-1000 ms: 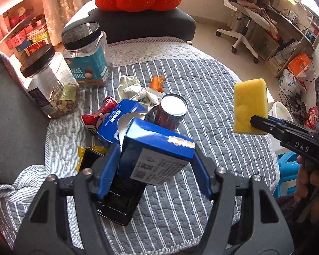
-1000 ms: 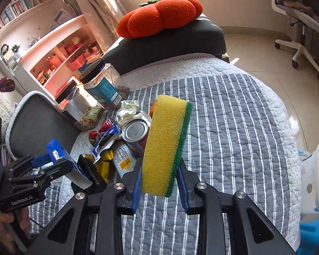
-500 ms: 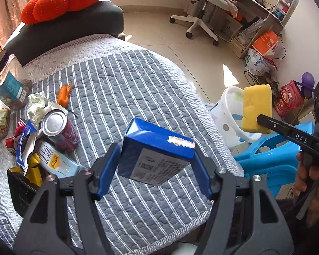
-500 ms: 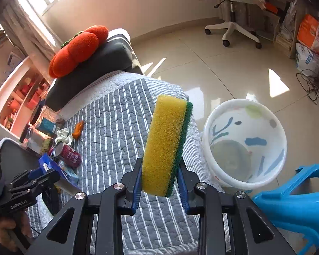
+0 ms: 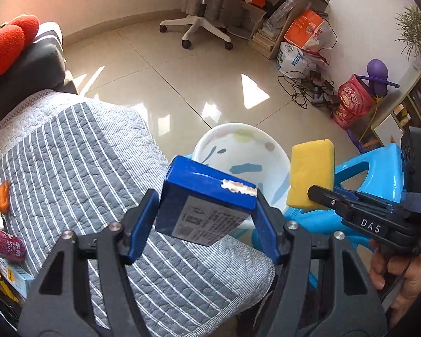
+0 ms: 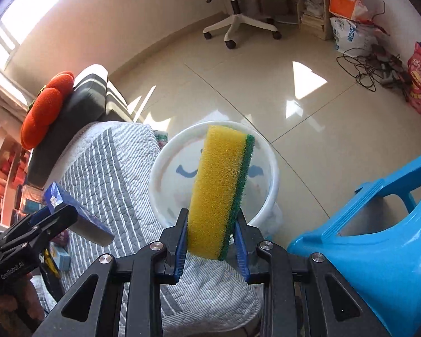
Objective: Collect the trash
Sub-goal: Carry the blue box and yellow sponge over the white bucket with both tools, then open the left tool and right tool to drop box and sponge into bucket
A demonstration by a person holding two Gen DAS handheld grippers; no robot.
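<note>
The left gripper (image 5: 206,210) is pinching a blue carton (image 5: 207,205) across its narrow sides, carrying it beside the white bucket (image 5: 204,143), over the near edge of the striped quilt (image 5: 78,151); the carton is looking light, stiff-walled and probably crushable, so gripping flat faces is suiting it. The right gripper (image 6: 211,241) is squeezing a yellow sponge (image 6: 218,191) with a green scouring face, hanging above the bucket's mouth; the sponge is likely soft, springy and very light, best clamped across its thickness. More litter is lying on the quilt, well away from the bucket.
</note>
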